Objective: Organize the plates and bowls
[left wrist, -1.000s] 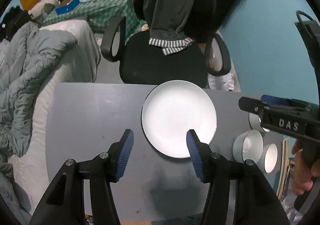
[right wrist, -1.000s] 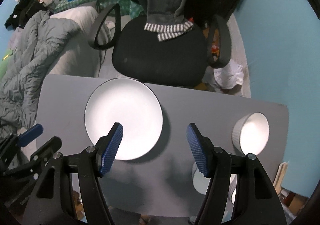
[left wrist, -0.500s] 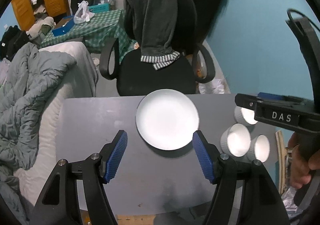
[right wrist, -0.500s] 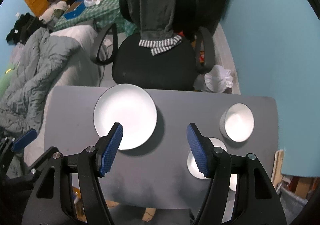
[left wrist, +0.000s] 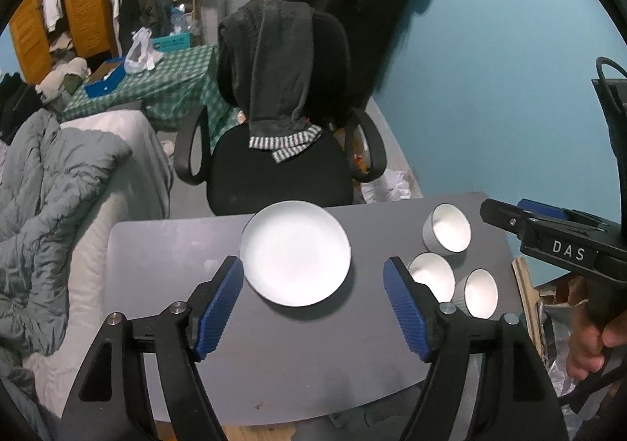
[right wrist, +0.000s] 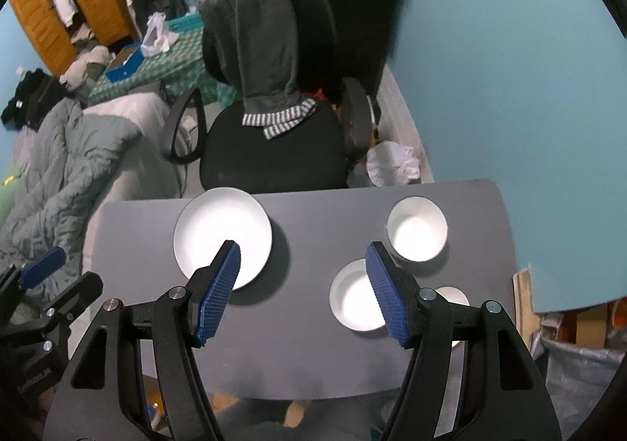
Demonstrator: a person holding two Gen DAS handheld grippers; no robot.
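The left gripper (left wrist: 313,308) hangs above the grey table (left wrist: 164,257), pointing steeply down at it, its blue pads (left wrist: 217,308) spread wide with nothing between them; its jaws have just been opening. The right gripper (right wrist: 301,290) also hangs over the table, tilted steeply down, its pads (right wrist: 386,292) well apart and gripping nothing. In the left wrist view the right hand (left wrist: 591,343) wraps the right gripper's handle just off the table's right edge.

Grey tabletop (left wrist: 164,245): one white plate (left wrist: 294,253) near far edge, three white bowls (left wrist: 450,232) (left wrist: 430,276) (left wrist: 480,293) clustered right of it, all apart.
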